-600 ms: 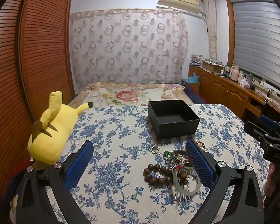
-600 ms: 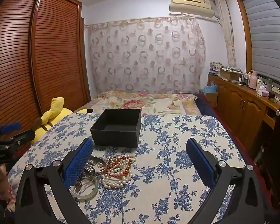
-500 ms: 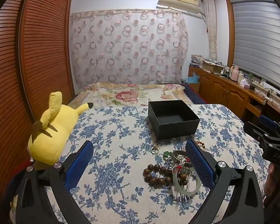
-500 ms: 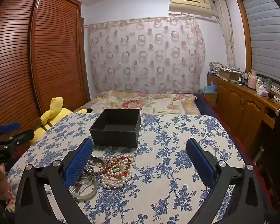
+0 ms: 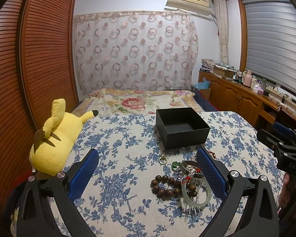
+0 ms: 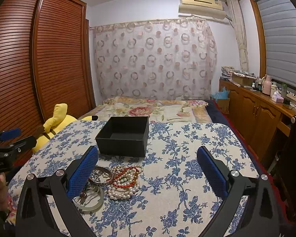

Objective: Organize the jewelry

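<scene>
Near the tabletop's (image 6: 187, 177) front edge lies our jewelry pile (image 6: 116, 179); the black box (image 6: 124, 136) sits behind. Both our left gripper (image 5: 148, 171) and right gripper (image 6: 148, 169) hold their jaws wide open, empty.

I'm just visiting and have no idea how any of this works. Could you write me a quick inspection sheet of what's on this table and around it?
Surface: table under a blue-flowered cloth.
Job's things: open black box, nothing seen inside; in front of it a jewelry pile with a pearl necklace, brown bead bracelet, pale green bangle and small gold ring, all on the cloth.
Clutter: yellow plush toy at the table's left edge.
Grippers: left hand-held gripper and right hand-held gripper both open, holding nothing.
Cables: wires on the far sideboard by the window.
Surroundings: bed, patterned curtain, wooden wardrobe, air conditioner, closed blind.
</scene>
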Demonstrator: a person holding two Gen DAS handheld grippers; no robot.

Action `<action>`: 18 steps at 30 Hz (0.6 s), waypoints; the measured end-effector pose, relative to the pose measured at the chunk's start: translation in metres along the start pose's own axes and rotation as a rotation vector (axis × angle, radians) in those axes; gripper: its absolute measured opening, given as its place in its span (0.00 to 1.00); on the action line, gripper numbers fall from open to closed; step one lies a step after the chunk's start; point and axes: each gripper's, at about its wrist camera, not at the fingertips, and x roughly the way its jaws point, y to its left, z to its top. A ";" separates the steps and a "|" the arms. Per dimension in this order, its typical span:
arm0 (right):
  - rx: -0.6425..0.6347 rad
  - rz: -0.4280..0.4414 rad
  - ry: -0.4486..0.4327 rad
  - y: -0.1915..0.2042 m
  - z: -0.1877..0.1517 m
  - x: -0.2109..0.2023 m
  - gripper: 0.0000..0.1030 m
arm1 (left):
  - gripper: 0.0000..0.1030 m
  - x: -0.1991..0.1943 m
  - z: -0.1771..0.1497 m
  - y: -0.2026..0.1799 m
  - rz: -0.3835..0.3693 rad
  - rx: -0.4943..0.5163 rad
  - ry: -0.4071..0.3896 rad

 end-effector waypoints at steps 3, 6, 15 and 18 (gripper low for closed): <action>-0.001 0.003 0.000 0.000 0.000 0.001 0.98 | 0.93 0.000 0.001 0.000 -0.001 0.000 0.000; 0.000 -0.003 0.000 0.001 0.000 -0.001 0.98 | 0.93 0.000 0.000 0.000 0.000 0.001 -0.001; -0.001 -0.003 -0.002 0.001 0.000 -0.001 0.98 | 0.93 0.000 0.000 0.000 -0.001 0.001 -0.002; -0.001 -0.003 -0.003 0.001 0.000 -0.001 0.98 | 0.93 0.000 0.000 0.000 0.000 0.002 -0.002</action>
